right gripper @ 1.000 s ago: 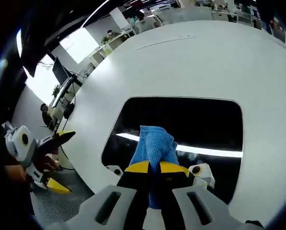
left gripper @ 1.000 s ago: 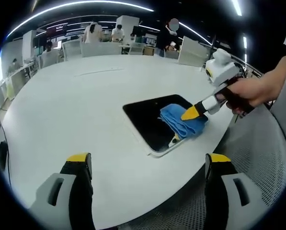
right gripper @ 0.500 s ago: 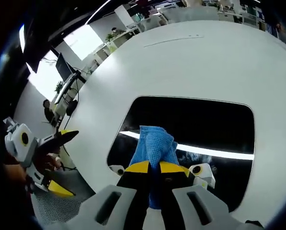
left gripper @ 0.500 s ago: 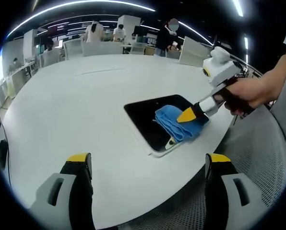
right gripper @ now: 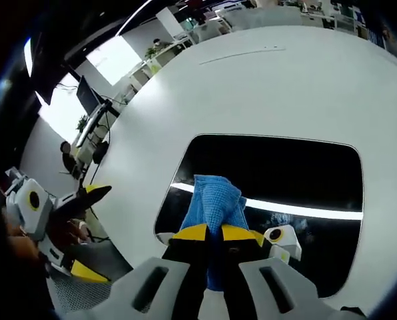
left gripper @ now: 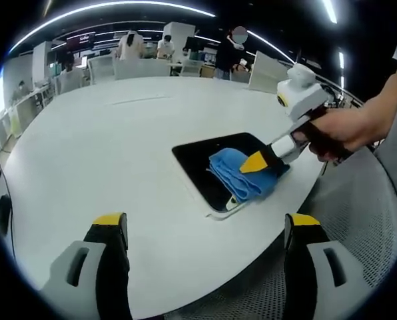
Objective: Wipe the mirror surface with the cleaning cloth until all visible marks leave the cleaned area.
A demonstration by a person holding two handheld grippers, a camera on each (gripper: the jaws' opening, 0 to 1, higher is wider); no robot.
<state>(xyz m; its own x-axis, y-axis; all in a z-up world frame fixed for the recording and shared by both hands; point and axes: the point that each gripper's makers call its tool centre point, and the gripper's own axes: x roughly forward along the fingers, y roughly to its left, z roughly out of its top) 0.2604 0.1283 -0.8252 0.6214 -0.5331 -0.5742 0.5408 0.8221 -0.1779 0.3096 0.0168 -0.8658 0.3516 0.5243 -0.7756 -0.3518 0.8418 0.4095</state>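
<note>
Your right tongs (right gripper: 208, 233) are closed, the two yellow-tipped jaws pressed together with a fold of the blue cleaning cloth (right gripper: 213, 201) pinched between them. In the left gripper view, the same tongs (left gripper: 255, 163) reach in from the right, angled downward, with your right hand (left gripper: 345, 130) wrapped around the handle and your bare forearm extending toward the upper right edge. Your left tongs (left gripper: 205, 230) are spread wide, the two jaws standing far apart at the bottom of that view, gripping nothing. In the right gripper view, the left tongs (right gripper: 85, 230) sit low at the left edge, jaws parted.
</note>
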